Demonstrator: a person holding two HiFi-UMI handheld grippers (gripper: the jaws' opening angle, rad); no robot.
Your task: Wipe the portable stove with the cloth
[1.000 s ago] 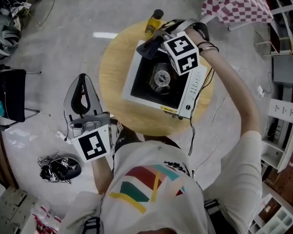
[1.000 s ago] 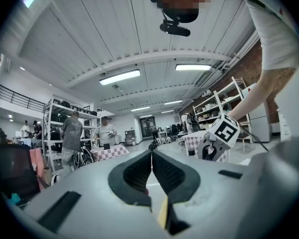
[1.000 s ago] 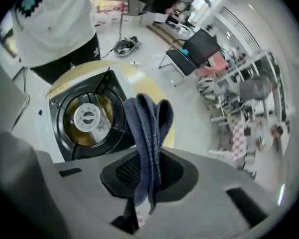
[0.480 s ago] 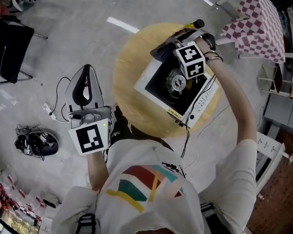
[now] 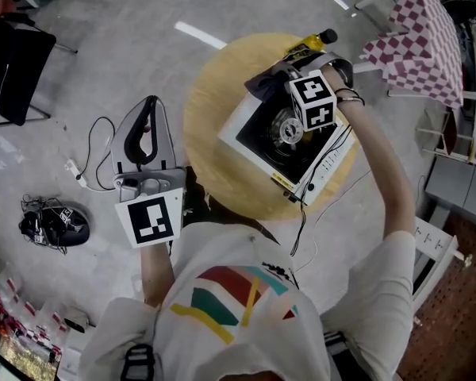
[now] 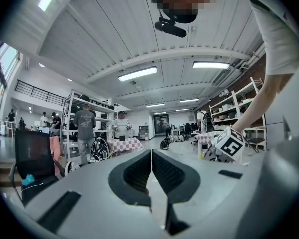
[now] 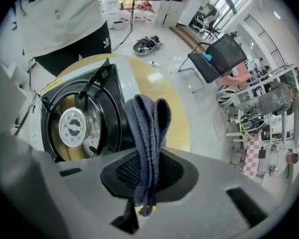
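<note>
A white portable stove (image 5: 258, 121) with a black top and a round burner (image 5: 288, 131) stands on a round wooden table (image 5: 214, 153). My right gripper (image 5: 274, 74) is at the stove's far corner, shut on a dark blue-grey cloth (image 5: 259, 82). In the right gripper view the folded cloth (image 7: 148, 128) hangs between the jaws, just beside the stove (image 7: 112, 108) and its burner (image 7: 70, 127). My left gripper (image 5: 148, 103) is held over the floor left of the table. Its jaws meet with nothing between them in the left gripper view (image 6: 152, 169).
A yellow bottle (image 5: 309, 44) stands at the table's far edge. The stove's cord (image 5: 301, 221) hangs off the near side. A checked tablecloth (image 5: 416, 34) is at the upper right, a black chair (image 5: 16, 70) at the upper left, tangled cables (image 5: 51, 225) on the floor.
The head view has swung, so the table sits further right in the picture. My right gripper stays at the stove's far corner with the cloth. My left gripper stays off the table.
</note>
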